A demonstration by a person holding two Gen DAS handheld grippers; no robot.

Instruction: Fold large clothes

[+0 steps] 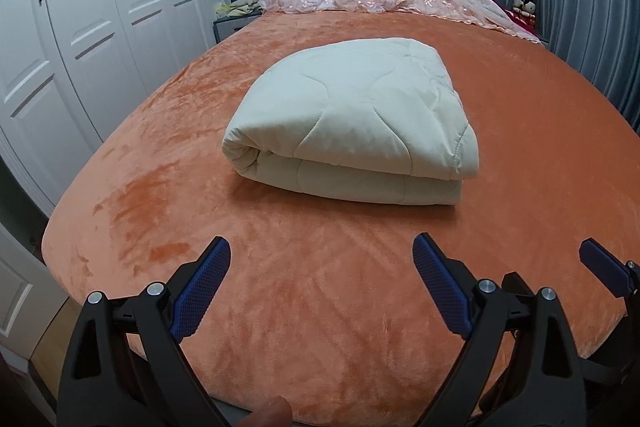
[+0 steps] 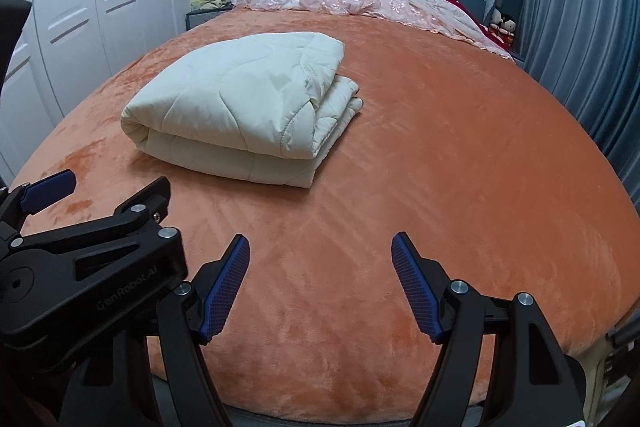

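Orange plush bed fills a bedroom with white wardrobes on the left; a cream quilt, folded into a thick bundle, lies near the bed's middle, toward its left edge. Left gripper and right gripper hover above the foot edge, jaws apart, empty. Folding looks nearly finished; next likely means checking or tidying the bundle.
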